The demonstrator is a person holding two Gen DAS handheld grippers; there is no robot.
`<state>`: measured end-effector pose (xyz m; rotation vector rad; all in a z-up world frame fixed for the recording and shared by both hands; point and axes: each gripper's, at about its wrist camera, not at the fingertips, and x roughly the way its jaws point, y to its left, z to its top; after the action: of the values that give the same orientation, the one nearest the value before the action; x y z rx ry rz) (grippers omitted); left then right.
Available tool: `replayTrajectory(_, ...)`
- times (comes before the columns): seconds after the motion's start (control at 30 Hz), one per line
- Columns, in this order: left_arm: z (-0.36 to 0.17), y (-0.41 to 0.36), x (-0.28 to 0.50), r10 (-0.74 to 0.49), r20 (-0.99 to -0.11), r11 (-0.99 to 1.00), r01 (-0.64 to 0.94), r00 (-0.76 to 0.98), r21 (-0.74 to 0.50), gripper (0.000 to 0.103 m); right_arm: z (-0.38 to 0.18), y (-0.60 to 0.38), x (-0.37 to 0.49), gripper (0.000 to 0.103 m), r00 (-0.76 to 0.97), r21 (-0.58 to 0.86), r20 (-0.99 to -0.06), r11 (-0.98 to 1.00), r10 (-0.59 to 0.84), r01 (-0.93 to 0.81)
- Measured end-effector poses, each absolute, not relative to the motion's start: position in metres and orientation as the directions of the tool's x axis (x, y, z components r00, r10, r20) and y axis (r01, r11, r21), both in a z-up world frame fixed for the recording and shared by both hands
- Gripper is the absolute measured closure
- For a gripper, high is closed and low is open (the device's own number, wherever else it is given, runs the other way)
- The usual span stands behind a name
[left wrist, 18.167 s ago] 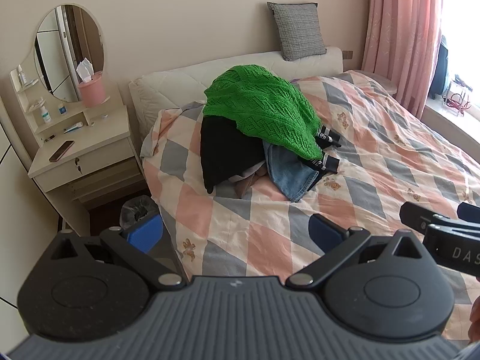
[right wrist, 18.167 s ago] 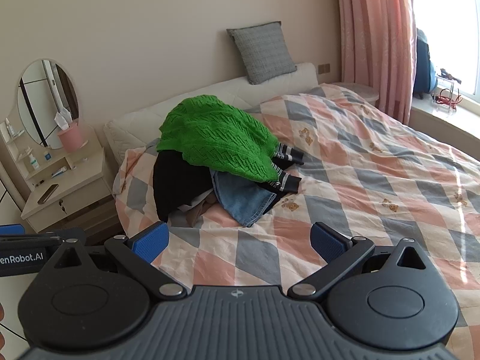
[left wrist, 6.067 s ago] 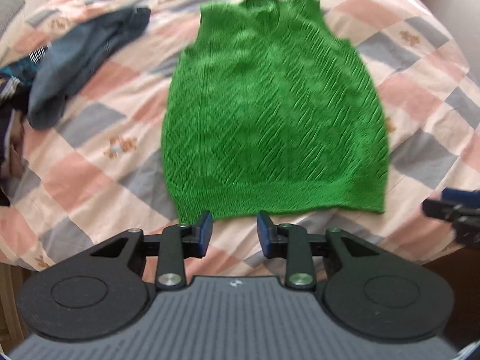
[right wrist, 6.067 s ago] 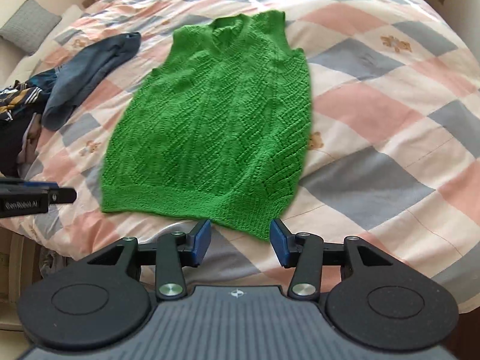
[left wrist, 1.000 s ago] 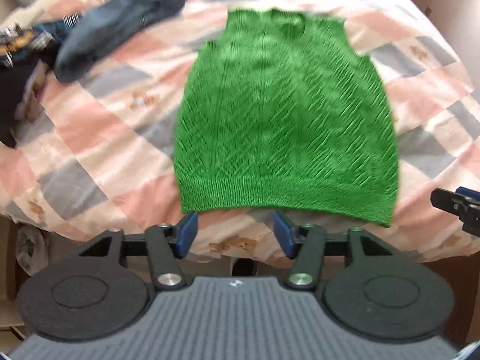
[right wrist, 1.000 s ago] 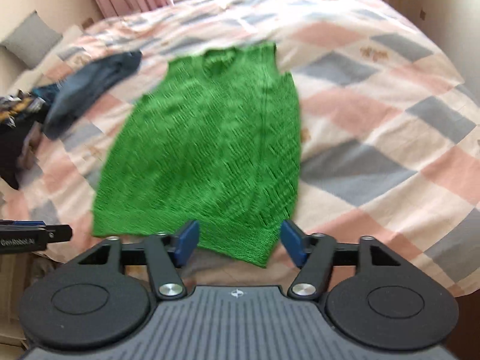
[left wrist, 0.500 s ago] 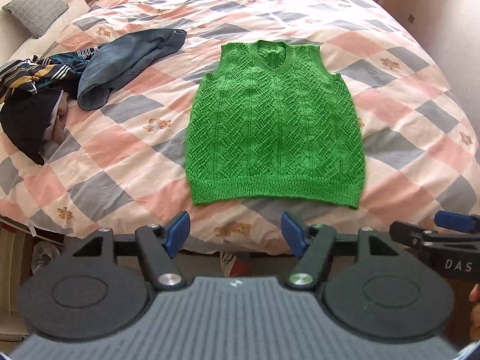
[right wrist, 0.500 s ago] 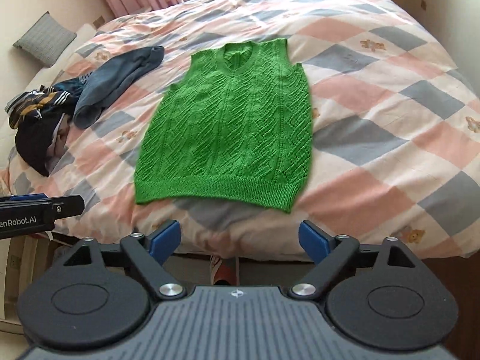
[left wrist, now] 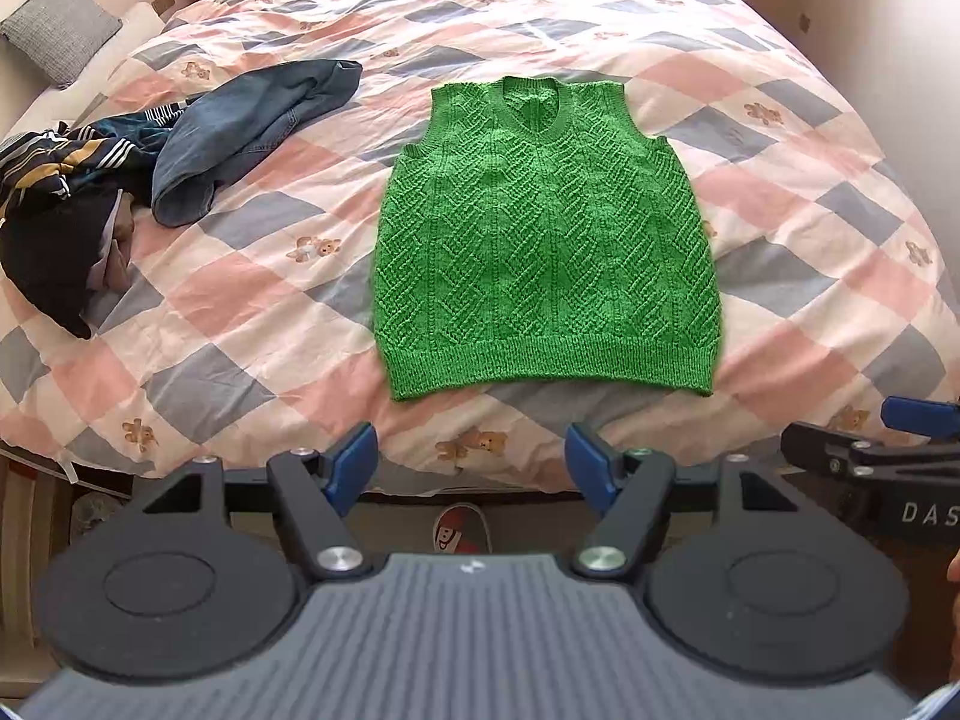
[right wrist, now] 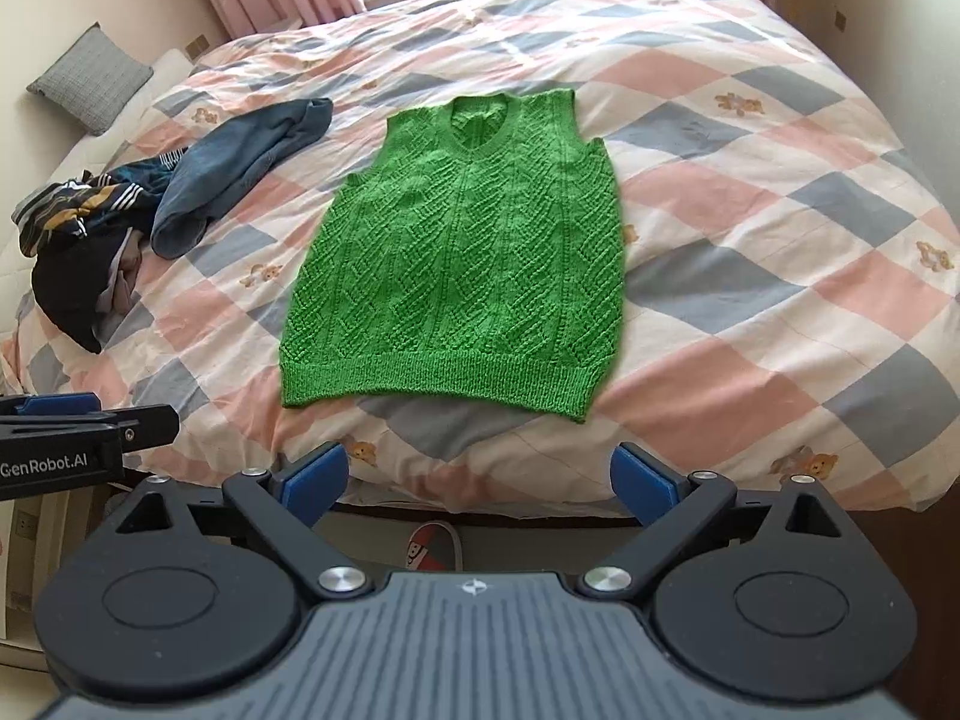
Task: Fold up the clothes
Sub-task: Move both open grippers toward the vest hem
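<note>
The left gripper (left wrist: 471,459) is hanging in the air at the near edge of the bed (left wrist: 780,276), with its blue fingers spread wide and nothing between them. The right gripper (right wrist: 480,480) is doing the same, just to the right of it, and its fingers are spread wide too. A little farther in, the green vest (left wrist: 549,240) is lying flat on the checked blanket, its bottom band nearest and its neck hole farthest. Off to the far left, a pair of jeans (left wrist: 252,126) and some dark clothes (left wrist: 60,222) are sitting in a heap. A grey pillow (left wrist: 60,24) is resting farthest away.
</note>
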<state>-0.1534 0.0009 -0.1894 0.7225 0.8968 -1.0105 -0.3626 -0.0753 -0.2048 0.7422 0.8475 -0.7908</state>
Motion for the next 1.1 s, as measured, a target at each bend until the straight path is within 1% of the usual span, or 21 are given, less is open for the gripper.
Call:
replayTrajectory(0.43, -0.196, -0.004, -0.150, -0.386, -0.889, 0.371, 0.924, 0.246, 0.094, 0.036, -0.207, -0.085, -0.364, 0.005, 0.421, 0.231, -0.856, 0.506, -0.301, 0.831)
replayTrajectory(0.67, -0.206, -0.024, -0.143, -0.373, -0.898, 0.352, 0.931, 0.232, 0.095, 0.036, -0.217, -0.105, -0.358, 0.003, 0.397, 0.220, -0.870, 0.490, -0.293, 0.843)
replayTrajectory(0.8, -0.217, -0.044, -0.126, -0.362, -0.909, 0.334, 0.939, 0.206, 0.079, 0.036, -0.229, -0.123, -0.351, 0.003, 0.378, 0.212, -0.881, 0.477, -0.283, 0.853)
replayTrajectory(0.97, -0.243, -0.090, -0.089, -0.310, -0.933, 0.324, 0.943, 0.182, 0.077, 0.035, -0.251, -0.156, -0.343, 0.002, 0.348, 0.204, -0.893, 0.434, -0.286, 0.878)
replayTrajectory(1.1, -0.266, -0.139, -0.051, -0.287, -0.946, 0.302, 0.951, 0.150, 0.059, 0.035, -0.277, -0.198, -0.335, 0.002, 0.356, 0.259, -0.902, 0.350, -0.246, 0.900)
